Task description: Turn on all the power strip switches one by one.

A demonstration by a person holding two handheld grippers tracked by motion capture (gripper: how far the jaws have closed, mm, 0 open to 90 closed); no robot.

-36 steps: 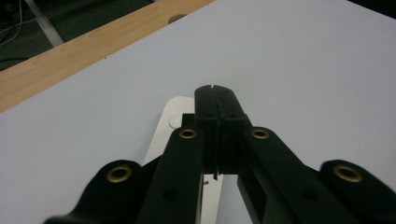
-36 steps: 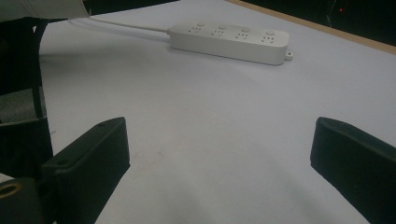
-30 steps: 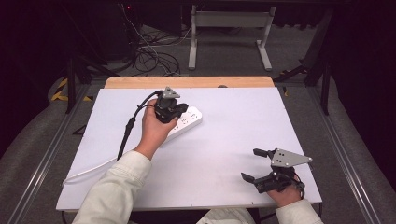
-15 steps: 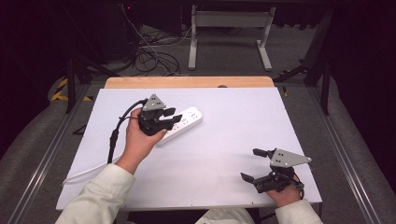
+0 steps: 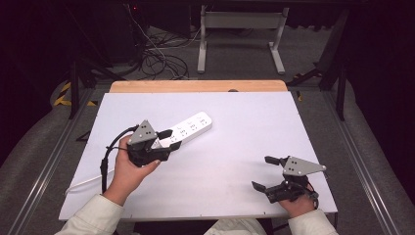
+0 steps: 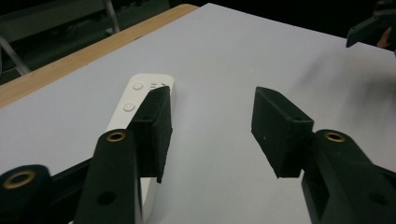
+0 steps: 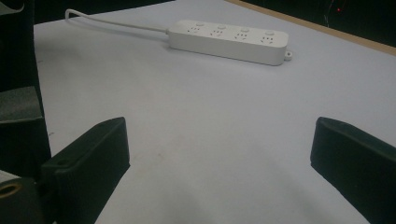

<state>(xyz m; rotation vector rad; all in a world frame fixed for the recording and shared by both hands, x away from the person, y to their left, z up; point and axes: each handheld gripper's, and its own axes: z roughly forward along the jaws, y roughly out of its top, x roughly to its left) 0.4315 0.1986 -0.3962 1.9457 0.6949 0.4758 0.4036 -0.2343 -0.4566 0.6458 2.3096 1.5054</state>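
Currently hovering left gripper [image 5: 165, 140] over cord end of white power strip [image 5: 188, 128], mid-table, jaws spread, holding nothing. Resting right gripper [image 5: 266, 173] at near right edge, jaws spread, empty. Risking off-centre pinch, strip skidding or twisting on smooth tabletop [image 5: 244, 127].

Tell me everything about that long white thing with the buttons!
It is a white plastic power strip, long and flat with rounded ends. Four sockets sit in a row on top, each with a round button. It lies flat and slanted on the white table, and a white cord trails from one end. The open left gripper hovers over its near end.
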